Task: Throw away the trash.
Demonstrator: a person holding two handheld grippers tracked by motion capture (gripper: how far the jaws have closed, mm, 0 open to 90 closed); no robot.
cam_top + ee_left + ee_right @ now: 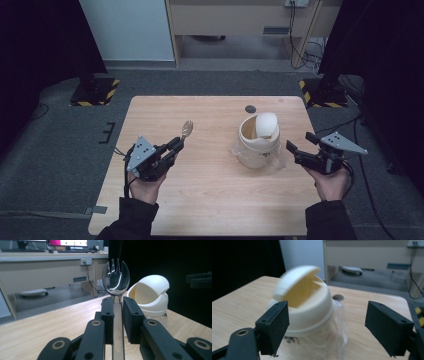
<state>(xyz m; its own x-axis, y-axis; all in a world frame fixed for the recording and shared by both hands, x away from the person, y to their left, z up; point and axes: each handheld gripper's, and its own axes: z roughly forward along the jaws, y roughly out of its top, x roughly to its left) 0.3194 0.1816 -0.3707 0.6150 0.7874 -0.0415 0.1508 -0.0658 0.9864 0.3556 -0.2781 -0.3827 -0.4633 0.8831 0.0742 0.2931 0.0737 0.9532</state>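
A small cream bin [258, 141] with a swing lid tipped open stands on the wooden table [215, 205], right of centre, with a clear liner around its base. It also appears as the bin [150, 296] and, blurred, the bin [303, 302]. My left gripper [176, 145] is shut on the handle of a clear plastic spork [187, 128], whose head points up and away; the spork [115, 280] stands upright between the jaws. My right gripper [300, 143] is open, just right of the bin, its jaws wide apart and empty.
A round cable hole [250, 108] sits in the table behind the bin. Beyond the table are grey carpet, a white panel [130, 30] and a wooden desk [240, 20] with cables. Black stands with hazard-striped bases [95, 90] flank the far corners.
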